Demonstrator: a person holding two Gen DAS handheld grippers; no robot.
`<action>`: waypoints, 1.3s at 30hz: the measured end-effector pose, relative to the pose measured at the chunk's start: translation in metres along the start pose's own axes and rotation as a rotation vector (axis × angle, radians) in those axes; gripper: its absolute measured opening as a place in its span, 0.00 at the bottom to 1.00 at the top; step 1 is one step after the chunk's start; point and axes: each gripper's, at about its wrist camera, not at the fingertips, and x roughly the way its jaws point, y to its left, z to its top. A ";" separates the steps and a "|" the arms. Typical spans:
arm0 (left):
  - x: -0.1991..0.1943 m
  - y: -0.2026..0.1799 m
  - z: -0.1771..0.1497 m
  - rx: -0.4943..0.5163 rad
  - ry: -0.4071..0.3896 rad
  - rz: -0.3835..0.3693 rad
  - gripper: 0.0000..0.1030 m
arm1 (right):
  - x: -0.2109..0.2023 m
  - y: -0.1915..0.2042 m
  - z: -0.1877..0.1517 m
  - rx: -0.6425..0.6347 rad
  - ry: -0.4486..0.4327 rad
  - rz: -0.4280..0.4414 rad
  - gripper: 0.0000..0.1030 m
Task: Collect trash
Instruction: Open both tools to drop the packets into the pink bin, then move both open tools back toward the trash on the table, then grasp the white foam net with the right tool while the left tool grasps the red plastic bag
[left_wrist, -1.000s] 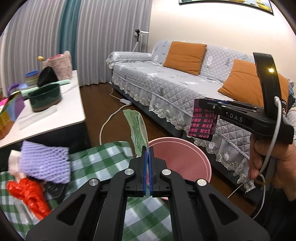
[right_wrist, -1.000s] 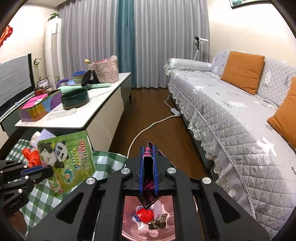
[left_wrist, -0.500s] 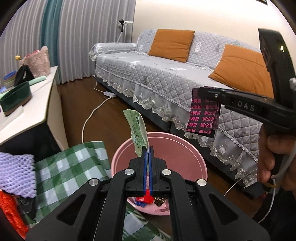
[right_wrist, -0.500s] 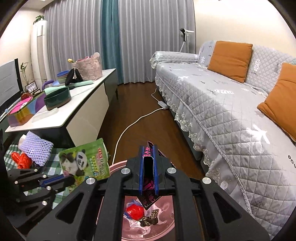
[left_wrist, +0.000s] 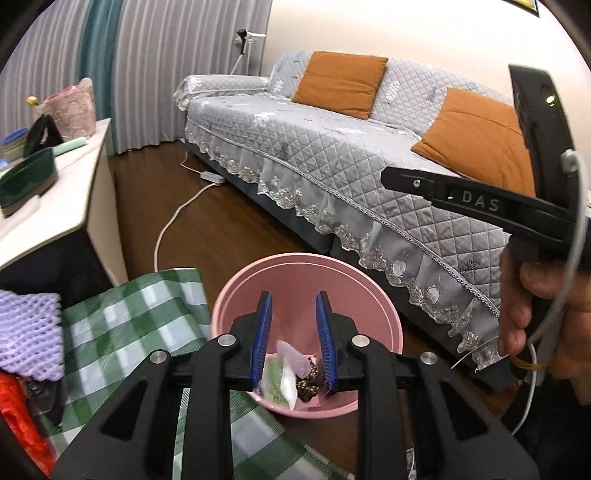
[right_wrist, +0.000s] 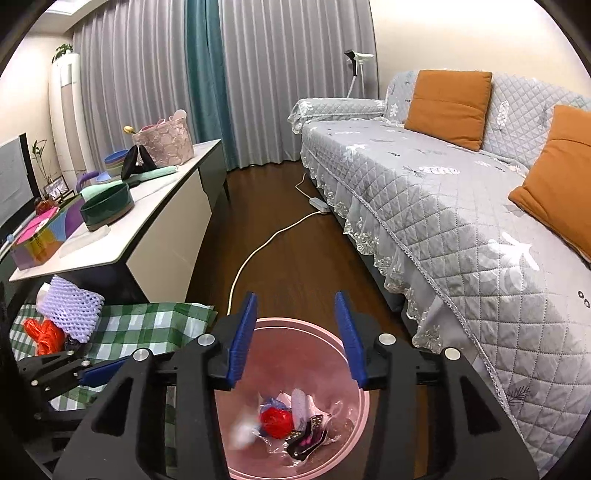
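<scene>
Beside the grey quilted sofa (right_wrist: 461, 206), a pink bin (left_wrist: 380, 306) stood on dark wood floor against a green checked cloth (left_wrist: 122, 332). "DAS" marked the right gripper (right_wrist: 297, 332). Both it and the left gripper (left_wrist: 293, 341) hung over the bin, jaws just opened, empty; wrappers (right_wrist: 295, 424) lay inside.
</scene>
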 end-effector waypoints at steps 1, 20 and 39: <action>-0.009 0.002 -0.001 -0.001 -0.008 0.010 0.23 | 0.000 0.001 0.000 -0.001 -0.001 0.003 0.44; -0.168 0.079 -0.047 -0.092 -0.079 0.224 0.23 | -0.039 0.087 -0.001 -0.016 -0.040 0.227 0.44; -0.209 0.207 -0.096 -0.378 -0.168 0.463 0.23 | 0.016 0.227 -0.052 -0.177 0.063 0.460 0.26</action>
